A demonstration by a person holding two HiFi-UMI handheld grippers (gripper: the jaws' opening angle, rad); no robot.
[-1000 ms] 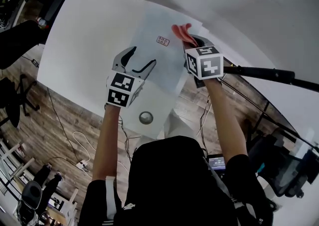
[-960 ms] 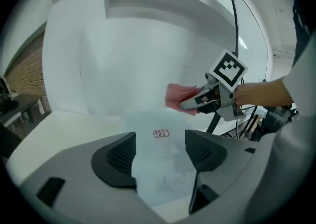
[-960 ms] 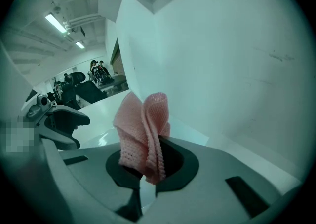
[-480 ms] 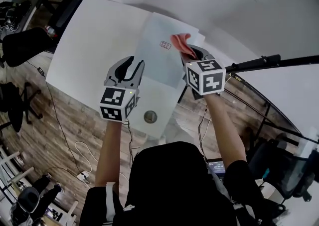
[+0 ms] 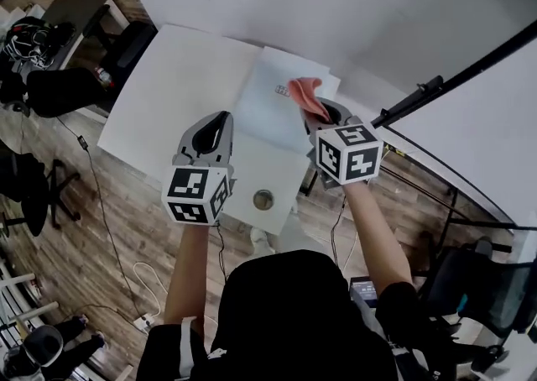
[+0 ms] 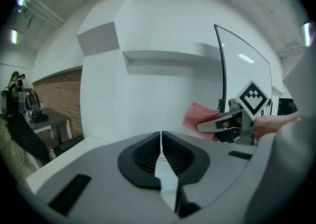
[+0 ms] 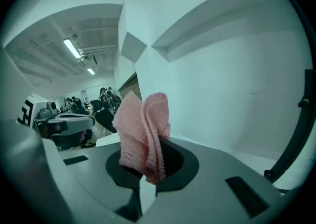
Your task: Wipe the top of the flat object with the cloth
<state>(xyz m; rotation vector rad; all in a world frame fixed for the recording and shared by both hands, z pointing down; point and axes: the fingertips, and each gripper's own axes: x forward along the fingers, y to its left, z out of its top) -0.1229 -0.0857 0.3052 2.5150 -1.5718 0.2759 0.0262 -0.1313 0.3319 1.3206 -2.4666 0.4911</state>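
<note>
The flat object [image 5: 273, 102] is a pale, thin sheet with a small label, lying on the white table [image 5: 176, 94] at its far right. My right gripper [image 5: 319, 112] is shut on a folded pink cloth [image 5: 305, 92], held over the sheet's right edge. That cloth [image 7: 143, 134] stands up bunched between the right jaws. My left gripper [image 5: 218, 123] is shut with nothing in it, just left of the sheet's near corner. In the left gripper view its jaws [image 6: 161, 145] meet, and the cloth [image 6: 200, 116] shows ahead to the right.
A round metal grommet [image 5: 263, 200] sits in the table near its front edge. A black boom pole [image 5: 436, 81] slants in from the right. Black office chairs [image 5: 59, 90] stand on the wood floor to the left. A white wall rises behind the table.
The left gripper's jaws have gone from wide open to shut, with nothing between them, and it has drawn back off the sheet. The right gripper still holds the pink cloth.
</note>
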